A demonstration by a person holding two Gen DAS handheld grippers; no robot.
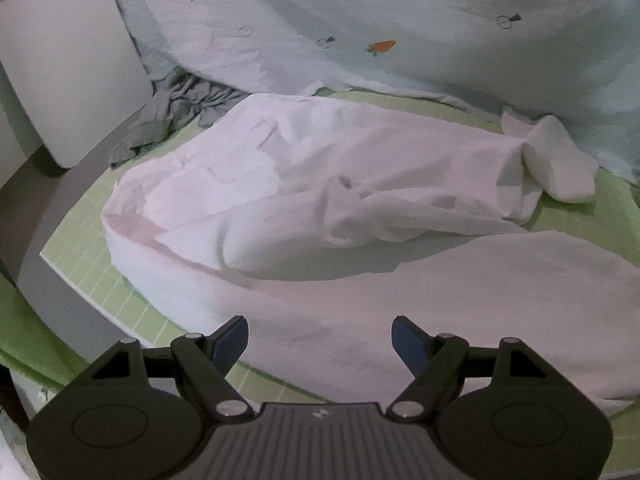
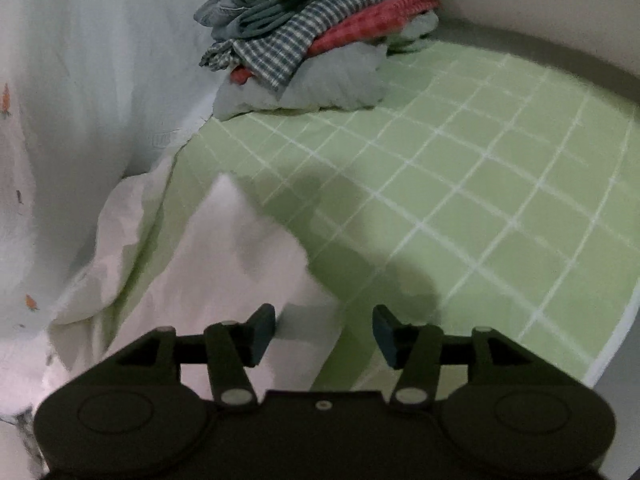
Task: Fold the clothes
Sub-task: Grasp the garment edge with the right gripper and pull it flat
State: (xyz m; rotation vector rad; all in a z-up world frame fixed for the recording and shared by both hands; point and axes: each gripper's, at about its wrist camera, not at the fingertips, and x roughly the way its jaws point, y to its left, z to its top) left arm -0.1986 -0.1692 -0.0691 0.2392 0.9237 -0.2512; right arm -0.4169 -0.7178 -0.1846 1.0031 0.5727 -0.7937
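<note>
My left tool (image 1: 319, 340) hangs with its jaws spread and nothing between them, poised just above the near edge of the white garment (image 1: 304, 208). My right tool (image 2: 324, 330) is also parted and empty; a white corner of that garment (image 2: 240, 248) lies under and to the left of its left finger, but I see no pad pressing on it.

The white garment is spread, still rumpled, across the green gridded mat (image 1: 120, 280). One long part runs along the near side beneath the left tool, and a second part lies bunched across the middle, ending in a rolled cuff or hem (image 1: 560, 160) toward the right. I cannot tell which garment it is.

Behind it hangs a pale sheet with carrot prints (image 1: 360, 12), and a small grey cloth (image 1: 168, 120) sits crumpled at the mat's far left. In the right view, a stack of folded clothes (image 2: 316, 40) rests at the mat's far corner.

I judge this as the start of a new fold: the piece needs laying flat first. Next I would lower each tool onto an edge, pinch, and draw the cloth taut before folding.
</note>
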